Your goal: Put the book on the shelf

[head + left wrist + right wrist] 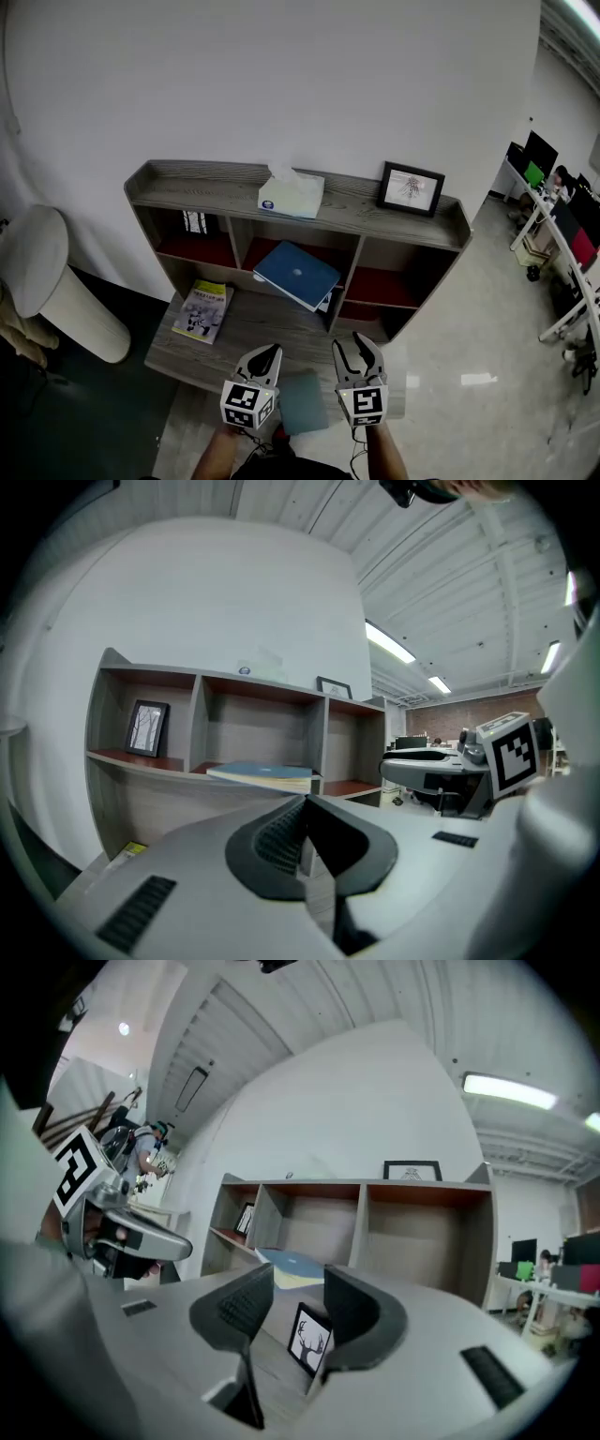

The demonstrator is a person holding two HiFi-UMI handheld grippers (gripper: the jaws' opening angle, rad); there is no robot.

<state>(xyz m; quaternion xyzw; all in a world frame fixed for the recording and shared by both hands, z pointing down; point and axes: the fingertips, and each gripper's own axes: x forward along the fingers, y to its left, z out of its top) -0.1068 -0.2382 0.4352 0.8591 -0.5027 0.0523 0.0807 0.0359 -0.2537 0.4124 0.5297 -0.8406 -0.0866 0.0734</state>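
A blue book (295, 272) lies flat in the middle compartment of the grey wooden shelf (225, 192), its near corner sticking out past the front edge. It also shows in the left gripper view as the blue book (262, 772) and in the right gripper view as the blue book (292, 1265). Both grippers hover side by side in front of the shelf, well short of the book. My left gripper (263, 359) (305, 808) is shut, its pads together with nothing between them. My right gripper (358, 354) (289, 1288) is open; a small framed picture (309, 1340) shows through its gap, not pressed by the pads.
On top of the shelf stand a tissue box (291, 195) and a framed picture (411, 187). Another frame (194, 222) stands in the left compartment. A yellow booklet (203, 309) lies on the low board. A teal square (305, 401) lies under the grippers. A white padded thing (47, 281) stands left.
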